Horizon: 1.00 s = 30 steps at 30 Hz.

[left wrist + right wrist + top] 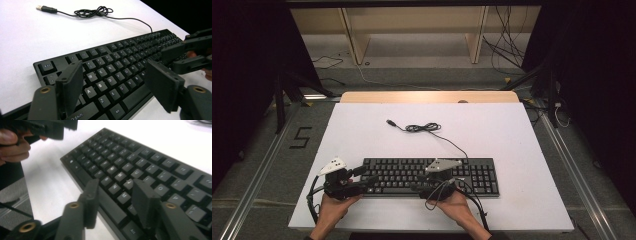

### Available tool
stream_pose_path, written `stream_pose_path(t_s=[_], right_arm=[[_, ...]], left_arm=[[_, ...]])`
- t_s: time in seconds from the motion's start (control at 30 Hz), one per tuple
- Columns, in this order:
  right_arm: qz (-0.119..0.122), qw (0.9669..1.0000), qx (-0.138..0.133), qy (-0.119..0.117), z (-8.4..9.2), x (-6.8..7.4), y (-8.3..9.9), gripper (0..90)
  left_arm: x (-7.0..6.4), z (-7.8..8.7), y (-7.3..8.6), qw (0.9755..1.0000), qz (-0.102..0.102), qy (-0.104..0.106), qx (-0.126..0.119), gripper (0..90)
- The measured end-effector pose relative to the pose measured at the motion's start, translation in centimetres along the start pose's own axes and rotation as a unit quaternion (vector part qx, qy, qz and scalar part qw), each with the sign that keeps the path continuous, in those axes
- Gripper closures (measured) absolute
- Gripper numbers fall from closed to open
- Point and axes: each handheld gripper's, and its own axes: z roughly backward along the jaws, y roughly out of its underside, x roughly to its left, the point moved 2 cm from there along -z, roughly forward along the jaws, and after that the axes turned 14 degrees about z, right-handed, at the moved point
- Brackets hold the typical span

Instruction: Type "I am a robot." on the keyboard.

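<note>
White desk (522, 150) under dark surrounds, and the black keyboard (482, 175) lies along its near edge, USB cable (424, 128) coiled behind, as left tool (113, 86) and right tool (113, 200) hover empty, jaws parted, seemingly to press keys.

- Keyboard (117, 67): key legends legible in left gripper view — Esc, W, E, R, A, S, D, Z, X, C, V, Shift, Alt.
- Floor (272, 150), left of desk: black mark "5" (300, 137).
</note>
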Motion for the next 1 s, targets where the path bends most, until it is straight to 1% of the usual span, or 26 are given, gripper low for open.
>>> stream_pose_path(t_s=[0.07,0.3,0.5,0.73,0.77,0.9,1.0], right_arm=[[-0.005,1.0000,-0.004,0.002,0.3,-0.2,-0.1,48.2],[-0.011,0.9997,-0.015,0.016,1.1,-0.8,-0.4,40.1],[-0.012,0.9995,-0.016,0.025,1.3,-1.1,-0.4,37.4],[-0.011,0.9994,-0.017,0.028,1.3,-1.1,-0.4,35.0],[-0.011,0.9994,-0.017,0.028,1.3,-1.1,-0.4,34.7],[-0.011,0.9994,-0.017,0.029,1.3,-1.1,-0.4,33.6],[-0.011,0.9994,-0.016,0.028,1.2,-1.1,-0.4,32.8]], left_arm=[[0.1,-0.1,0.0,1.0000,-0.001,-0.003,0.003,34.0],[0.4,-0.5,0.0,0.9998,-0.004,-0.015,0.013,45.9],[0.7,-0.8,0.1,0.9995,-0.004,-0.025,0.020,55.6],[1.0,-1.1,0.1,0.9987,-0.007,-0.038,0.032,68.3],[1.0,-1.2,0.1,0.9987,-0.006,-0.039,0.031,70.5],[1.2,-1.5,0.1,0.9978,-0.011,-0.049,0.043,78.0],[1.3,-1.6,0.2,0.9970,-0.011,-0.058,0.049,82.9]])
